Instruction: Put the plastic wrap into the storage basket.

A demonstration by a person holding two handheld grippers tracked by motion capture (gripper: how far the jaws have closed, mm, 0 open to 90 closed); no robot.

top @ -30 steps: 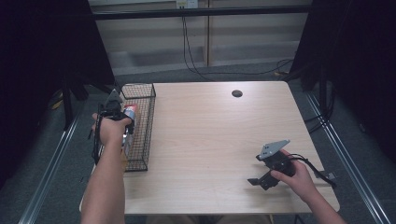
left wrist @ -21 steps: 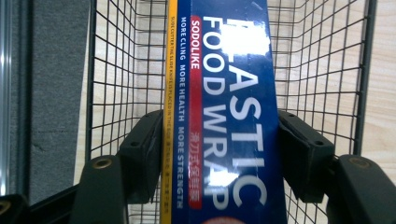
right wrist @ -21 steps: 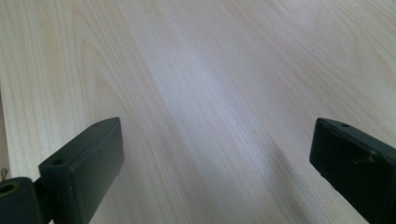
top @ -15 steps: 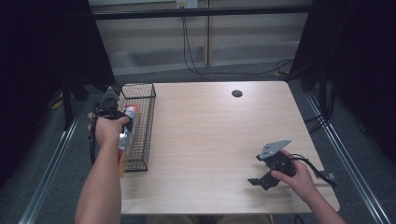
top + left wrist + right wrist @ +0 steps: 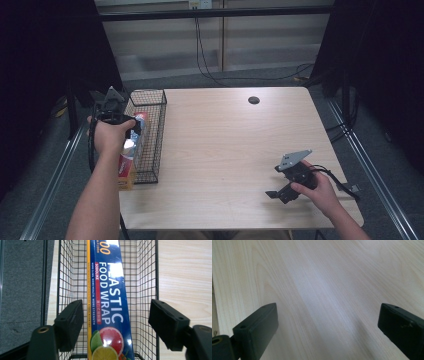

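I held my left gripper (image 5: 112,322) above the wire basket (image 5: 150,135), and its jaws stood wide apart with nothing between them. The plastic wrap box (image 5: 107,302) lay inside the basket, along its length, closer to the basket's left wall than to the right one as my gripper camera showed it. Both jaws hung over the near end of the box, one on each side, and I could not tell if they were already below the basket's rim.

The step in hand was, I judged, the grasp or the release of this box. To do it well, I had to keep the jaws parallel to the long edges of the box and move straight up or down, so that no jaw caught in the wire mesh. The narrow gap beside the box on the left needed care.

My right gripper (image 5: 292,180) rested low on the worktop (image 5: 225,150), well apart from the basket, also opened wide and empty.
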